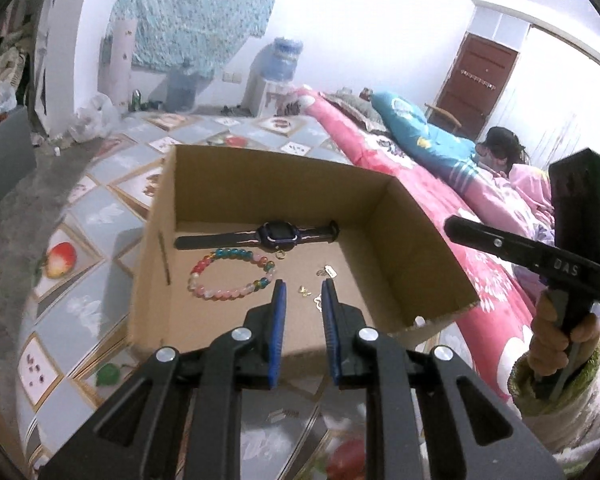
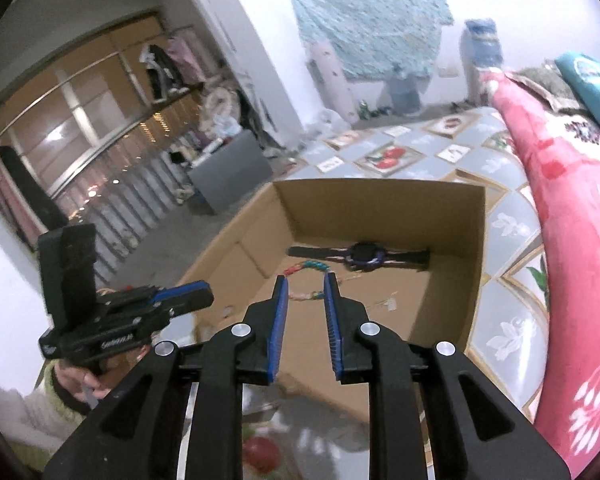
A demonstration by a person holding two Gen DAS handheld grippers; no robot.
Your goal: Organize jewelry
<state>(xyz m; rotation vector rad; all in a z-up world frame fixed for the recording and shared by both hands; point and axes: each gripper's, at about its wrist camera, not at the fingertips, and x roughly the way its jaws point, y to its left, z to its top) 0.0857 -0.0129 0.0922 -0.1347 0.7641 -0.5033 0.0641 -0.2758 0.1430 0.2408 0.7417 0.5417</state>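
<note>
Left wrist view: left gripper (image 1: 303,289) is hovering over the near part of an open cardboard box (image 1: 432,248), jaws sitting apart w/ a narrow gap, nothing between the blue pads. Inside the box, a dark watch (image 1: 278,233) is lying flat at 12 o'clock from the tips, along the far wall. A multicolour bead bracelet (image 1: 231,276) is lying at 10 o'clock, just in front of the watch. Small gold bits (image 1: 305,290) and a tagged piece (image 1: 329,271) are resting on the box floor betw. and just past the tips. Right gripper (image 1: 456,226) is showing at 3 o'clock, held in a hand (image 1: 562,336); its jaws can't be told here.

Right wrist view: right gripper (image 2: 306,282) is pointing into the same box (image 2: 476,240), jaws spread a little, holding nothing. Watch (image 2: 362,257) is lying at 1 o'clock, bracelet (image 2: 310,268) at 12, partly hidden by the tips. Left gripper (image 2: 204,296) is at 9 o'clock.
</note>
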